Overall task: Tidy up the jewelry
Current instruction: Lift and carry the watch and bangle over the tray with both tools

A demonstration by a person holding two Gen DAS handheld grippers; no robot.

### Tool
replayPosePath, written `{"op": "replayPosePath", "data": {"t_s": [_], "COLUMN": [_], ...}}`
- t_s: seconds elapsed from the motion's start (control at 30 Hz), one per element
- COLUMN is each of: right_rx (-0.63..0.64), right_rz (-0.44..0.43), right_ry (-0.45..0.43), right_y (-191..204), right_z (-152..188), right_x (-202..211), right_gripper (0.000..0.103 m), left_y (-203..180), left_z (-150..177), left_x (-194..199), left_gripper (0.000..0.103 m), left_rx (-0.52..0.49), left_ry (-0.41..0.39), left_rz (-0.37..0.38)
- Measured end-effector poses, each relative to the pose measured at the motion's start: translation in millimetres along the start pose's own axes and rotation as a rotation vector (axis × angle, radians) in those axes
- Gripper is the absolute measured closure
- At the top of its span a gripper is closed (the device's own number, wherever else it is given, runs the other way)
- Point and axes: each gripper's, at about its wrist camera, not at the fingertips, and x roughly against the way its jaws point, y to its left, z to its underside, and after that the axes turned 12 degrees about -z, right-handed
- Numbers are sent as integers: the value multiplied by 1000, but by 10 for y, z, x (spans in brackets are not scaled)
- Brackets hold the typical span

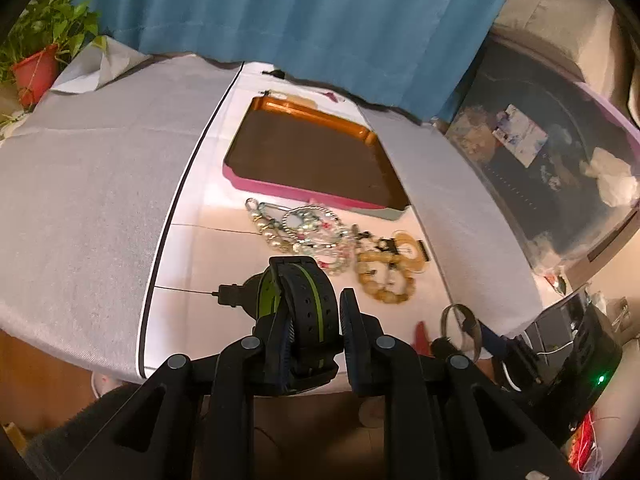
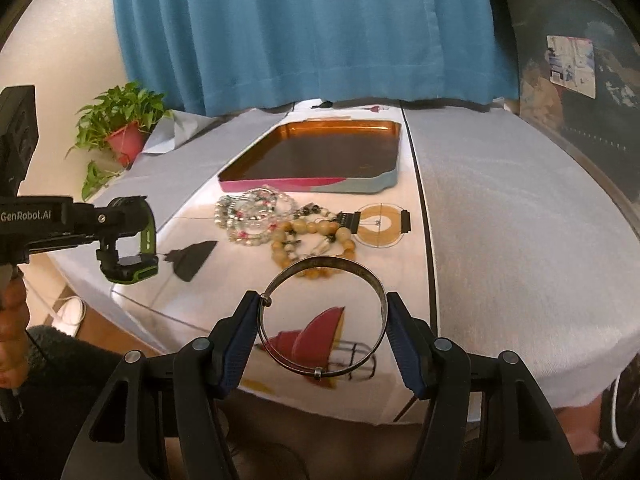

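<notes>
My left gripper (image 1: 316, 332) is shut on a black and green watch (image 1: 304, 304) and holds it above the near table edge; the watch also shows in the right wrist view (image 2: 134, 240). My right gripper (image 2: 322, 330) is shut on a thin metal bangle (image 2: 324, 320), held above the near edge; the bangle also shows in the left wrist view (image 1: 460, 326). A heap of bead bracelets (image 2: 256, 216) and amber beads (image 2: 312, 244) lies on the white cloth in front of a copper tray with a pink rim (image 2: 320, 152). The tray (image 1: 312, 152) holds nothing.
A round amber ornament (image 2: 380, 224) lies right of the beads. A potted plant (image 2: 120, 132) stands at the far left. A blue curtain (image 2: 300, 32) hangs behind the table. A dark clear storage box (image 1: 552, 152) stands to the right.
</notes>
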Motion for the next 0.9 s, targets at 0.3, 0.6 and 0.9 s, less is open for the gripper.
{"op": "replayPosePath", "data": {"t_s": [0.3,0.6,0.9], "right_rx": [27,58,107], "right_rz": [-27,-57,-57], "right_ry": [-82,-193,-288], "right_y": [394,754,879], "right_z": [-245,-640,-998], "right_x": [479,993,1248], "right_gripper": [41,41,41], "left_y": [-199,-178,-255], "left_z": [-135,-284,-515], "left_x": [759,1388,1591], "left_gripper": [84,84,84], "left_rx": [-50,9,-3], "left_ry": [-122,-201,-236], "left_rz": [78,313,405]}}
